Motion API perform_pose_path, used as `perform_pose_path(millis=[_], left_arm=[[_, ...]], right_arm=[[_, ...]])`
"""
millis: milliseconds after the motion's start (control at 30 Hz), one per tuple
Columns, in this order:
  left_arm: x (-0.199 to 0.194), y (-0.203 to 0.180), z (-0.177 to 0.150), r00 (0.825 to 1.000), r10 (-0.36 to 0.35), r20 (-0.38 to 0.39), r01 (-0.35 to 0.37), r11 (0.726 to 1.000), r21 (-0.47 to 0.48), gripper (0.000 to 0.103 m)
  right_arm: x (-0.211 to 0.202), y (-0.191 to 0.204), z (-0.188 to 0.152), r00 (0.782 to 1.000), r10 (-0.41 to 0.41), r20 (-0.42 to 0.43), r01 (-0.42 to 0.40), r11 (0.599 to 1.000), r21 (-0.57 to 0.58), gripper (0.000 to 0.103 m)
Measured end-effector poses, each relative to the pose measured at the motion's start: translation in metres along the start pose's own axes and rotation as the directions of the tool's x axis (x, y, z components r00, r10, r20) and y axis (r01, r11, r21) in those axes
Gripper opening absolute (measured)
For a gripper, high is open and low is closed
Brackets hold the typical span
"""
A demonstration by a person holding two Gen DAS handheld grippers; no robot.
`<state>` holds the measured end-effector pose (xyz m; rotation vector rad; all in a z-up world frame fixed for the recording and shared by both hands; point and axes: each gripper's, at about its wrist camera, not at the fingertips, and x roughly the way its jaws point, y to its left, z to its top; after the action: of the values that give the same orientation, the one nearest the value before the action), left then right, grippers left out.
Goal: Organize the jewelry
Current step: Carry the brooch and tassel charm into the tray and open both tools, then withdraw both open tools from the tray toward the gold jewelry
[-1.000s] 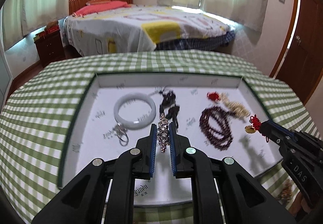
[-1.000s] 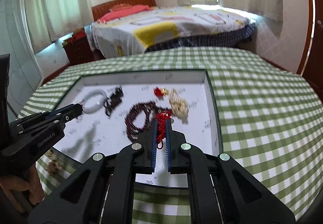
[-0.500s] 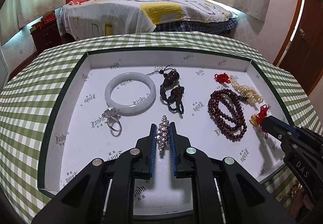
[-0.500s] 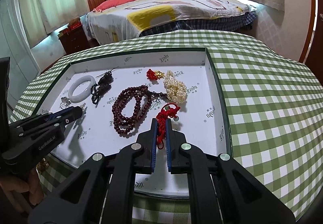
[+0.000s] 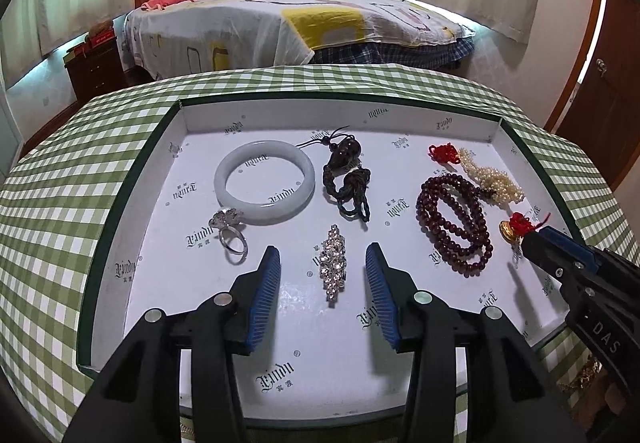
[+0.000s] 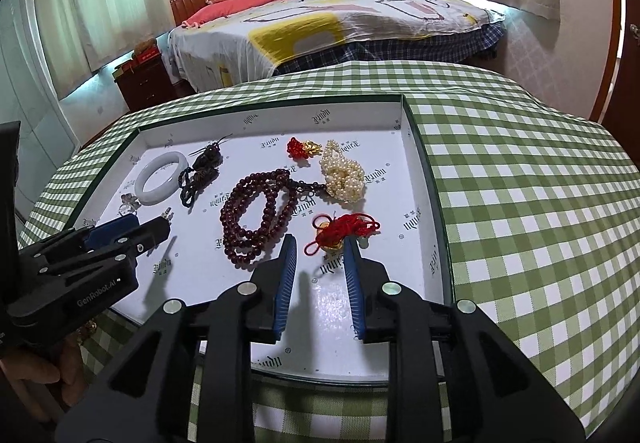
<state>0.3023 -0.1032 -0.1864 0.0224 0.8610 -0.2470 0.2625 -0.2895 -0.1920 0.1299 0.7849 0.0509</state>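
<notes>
A white tray [image 5: 132, 203] with a dark green rim lies on the checked tablecloth. My left gripper [image 5: 322, 248] is opening just above the tray floor. A rhinestone brooch [image 5: 334, 263] lies flat between its blue pads, touching neither. In the right wrist view my right gripper [image 6: 320, 239] is also opening. A red cord charm with a gold pendant [image 6: 344, 229] rests on the tray [image 6: 428, 179] at its fingertips, free of the pads. Each gripper shows in the other's view: the right gripper [image 5: 536, 239] and the left gripper [image 6: 152, 229].
The tray also holds a white bangle [image 5: 264, 183], a silver ring [image 5: 230, 231], a dark cord pendant [image 5: 348, 183], dark red beads [image 5: 456, 223], pearls [image 5: 492, 179] and a red knot charm [image 5: 442, 153]. Gold jewelry [image 5: 584, 379] lies on the cloth. A bed stands behind.
Both grippers were shut, the left on the brooch and the right on the red cord charm. They came down to the tray and opened, and both pieces now lie on it.
</notes>
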Motion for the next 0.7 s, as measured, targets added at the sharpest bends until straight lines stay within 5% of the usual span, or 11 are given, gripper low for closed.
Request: perform_pose_path(millis=[100, 433, 700], left_arm=[[-0.007, 0.002, -0.002, 1.000, -0.003, 0.020, 0.003, 1.000, -0.011, 0.054], [-0.067, 0.010, -0.018, 0.989, -0.018, 0.146, 0.021, 1.000, -0.018, 0.054], [-0.095, 0.023, -0.046, 0.987, -0.002, 0.158, 0.009, 0.999, -0.045, 0.055]], right_arm=[[-0.008, 0.001, 0.001, 1.000, -0.001, 0.015, 0.001, 1.000, -0.004, 0.030], [-0.051, 0.009, -0.008, 0.997, -0.002, 0.082, 0.003, 1.000, -0.013, 0.039], [-0.083, 0.011, -0.033, 0.993, -0.032, 0.110, 0.036, 0.999, -0.037, 0.040]])
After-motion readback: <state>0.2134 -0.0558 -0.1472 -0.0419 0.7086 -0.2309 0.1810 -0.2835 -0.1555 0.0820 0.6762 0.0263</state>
